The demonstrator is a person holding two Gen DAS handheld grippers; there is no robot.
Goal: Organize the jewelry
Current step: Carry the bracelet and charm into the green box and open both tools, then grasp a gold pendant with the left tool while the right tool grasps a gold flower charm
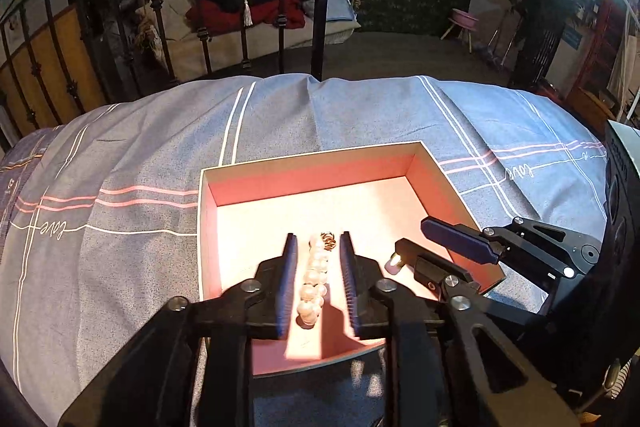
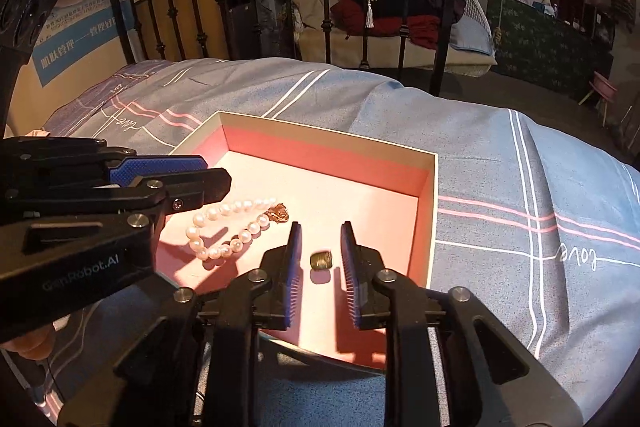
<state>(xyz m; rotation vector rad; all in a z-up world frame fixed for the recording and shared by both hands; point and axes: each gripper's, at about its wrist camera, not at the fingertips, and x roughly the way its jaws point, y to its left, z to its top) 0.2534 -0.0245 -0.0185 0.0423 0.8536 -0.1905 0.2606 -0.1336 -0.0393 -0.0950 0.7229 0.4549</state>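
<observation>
Glossy round pearl bracelet (image 2: pixel 232 227) and a ribbed, seemingly metal ring (image 2: pixel 321 260) lie boxed.

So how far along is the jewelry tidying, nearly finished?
It looks well along. The pearl bracelet and a small ring already lie inside the open pink box on the bed. Nothing is in hand: the left gripper is open around the bracelet, and the right gripper is open around the ring. No other jewelry shows on the bedcover, so little seems left.
</observation>
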